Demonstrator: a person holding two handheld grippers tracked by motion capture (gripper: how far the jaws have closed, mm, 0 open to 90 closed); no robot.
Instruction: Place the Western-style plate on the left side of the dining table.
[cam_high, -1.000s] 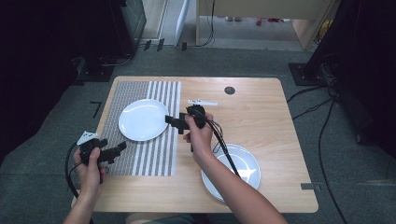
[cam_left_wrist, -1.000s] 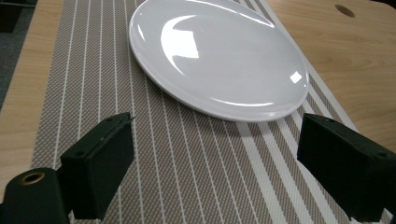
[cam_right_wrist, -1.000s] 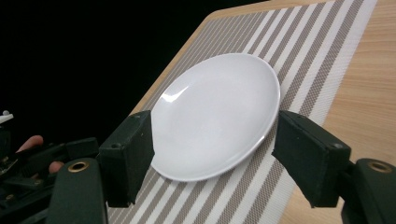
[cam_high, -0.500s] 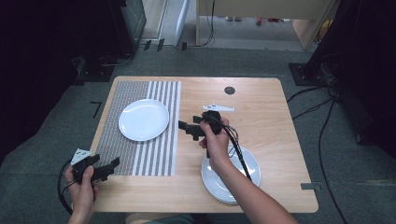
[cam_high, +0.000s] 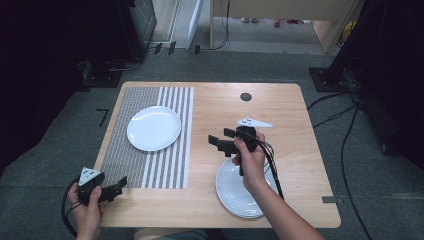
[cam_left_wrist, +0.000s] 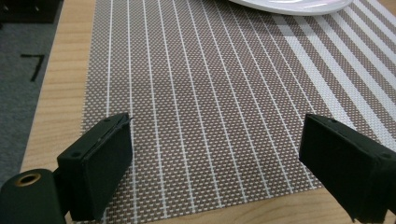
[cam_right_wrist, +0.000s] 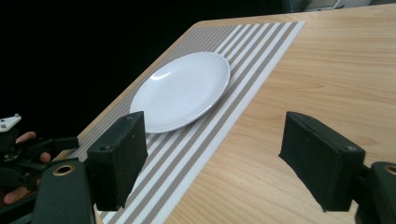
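One round white ceramic plate (cam_high: 153, 128) lay on the striped woven placemat (cam_high: 145, 165); a stack of white plates (cam_high: 240, 192) remained on the wooden counter (cam_high: 300, 150). Right gripper (cam_high: 216, 142) fingers, just opened wide, held nothing; left gripper (cam_high: 120, 184) likewise wide, empty.

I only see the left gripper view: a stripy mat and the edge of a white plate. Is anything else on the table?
Observer: Yes. A stack of white plates sits on the bare wood, right of the mat.
Operator: Where's the other gripper?
Observer: The right gripper is by that stack's far rim. Its jaws have just been opening, with nothing between them.
Operator: Is my plate carrying anything?
Observer: No. The single plate lies whole and empty on the mat.
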